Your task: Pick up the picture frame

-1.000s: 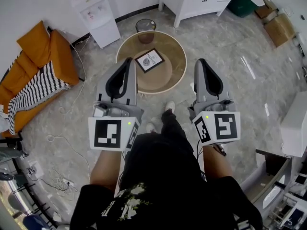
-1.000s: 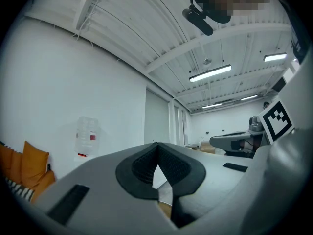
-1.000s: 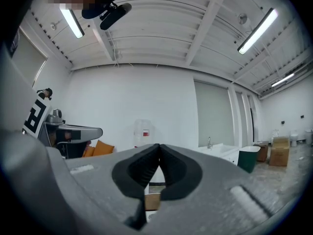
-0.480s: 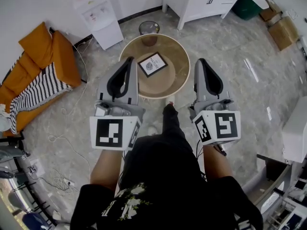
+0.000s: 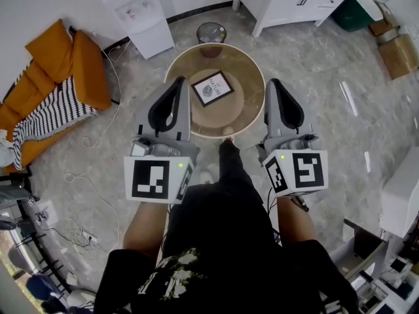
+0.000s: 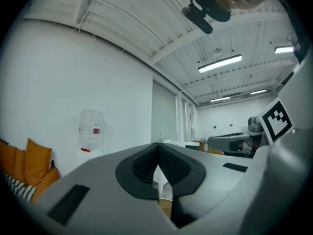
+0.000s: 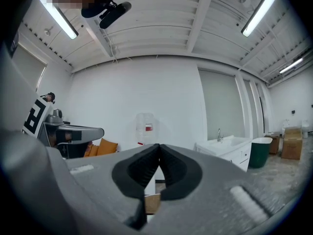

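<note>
A small picture frame [image 5: 212, 88] with a dark border and a white print lies flat on a round brown glass table [image 5: 249, 103] ahead of me in the head view. My left gripper [image 5: 178, 82] is held level above the table's left edge, shut and empty. My right gripper [image 5: 275, 84] hovers over the table's right edge, also shut with nothing in it. The frame lies between the two tips, nearer the left one. In the left gripper view my left gripper [image 6: 157, 146] has its jaws closed tip to tip, and my right gripper [image 7: 157, 146] looks the same in the right gripper view.
An orange sofa [image 5: 62, 70] with a striped throw [image 5: 46, 120] stands at the left. A water dispenser [image 5: 137, 12] and a waste bin [image 5: 211, 31] sit beyond the table. A white sink cabinet [image 5: 294, 2] is at the back right. Cables [image 5: 85, 195] trail on the marble floor.
The table and frame have slid down and to the right in the head view, closer to me. Both gripper tips now overlap the table's rim instead of standing short of it.
</note>
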Demonstrator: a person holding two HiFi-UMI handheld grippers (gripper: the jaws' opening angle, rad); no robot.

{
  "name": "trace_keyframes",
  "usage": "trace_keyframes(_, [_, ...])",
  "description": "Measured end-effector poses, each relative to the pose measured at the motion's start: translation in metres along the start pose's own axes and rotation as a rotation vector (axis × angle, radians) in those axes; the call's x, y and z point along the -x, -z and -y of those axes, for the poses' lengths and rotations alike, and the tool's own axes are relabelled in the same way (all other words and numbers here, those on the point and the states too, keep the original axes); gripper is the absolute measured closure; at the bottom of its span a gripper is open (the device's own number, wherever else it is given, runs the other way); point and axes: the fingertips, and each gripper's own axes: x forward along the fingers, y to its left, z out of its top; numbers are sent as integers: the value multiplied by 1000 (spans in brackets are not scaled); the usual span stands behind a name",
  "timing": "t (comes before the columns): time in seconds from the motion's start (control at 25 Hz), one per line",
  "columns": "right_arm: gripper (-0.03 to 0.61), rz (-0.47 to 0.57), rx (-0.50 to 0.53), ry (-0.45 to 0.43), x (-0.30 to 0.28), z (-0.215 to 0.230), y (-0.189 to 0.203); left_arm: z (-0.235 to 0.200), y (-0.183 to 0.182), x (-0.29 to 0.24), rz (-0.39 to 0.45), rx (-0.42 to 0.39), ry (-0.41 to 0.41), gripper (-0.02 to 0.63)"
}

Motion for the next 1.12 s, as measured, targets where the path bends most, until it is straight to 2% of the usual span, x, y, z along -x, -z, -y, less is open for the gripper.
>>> trace_keyframes(0.12, [583, -19, -12, -11, -28, 14, 7, -2, 9, -30, -50, 37, -3, 603])
trace_keyframes(0.32, [583, -49, -18, -25, -71, 44, 14, -15, 12, -79, -24, 21, 6, 603])
trace_keyframes(0.48, [583, -61, -33, -42, -101, 68, 18, -15, 16, -114, -57, 41, -5, 603])
trace_keyframes(0.92, [583, -97, -55, -138, -183, 123, 30, -17, 28, -210, -135, 50, -44, 603])
trace_keyframes(1.12, [583, -120, -61, -189, -220, 138, 46, -28, 49, -244, -186, 63, -86, 603])
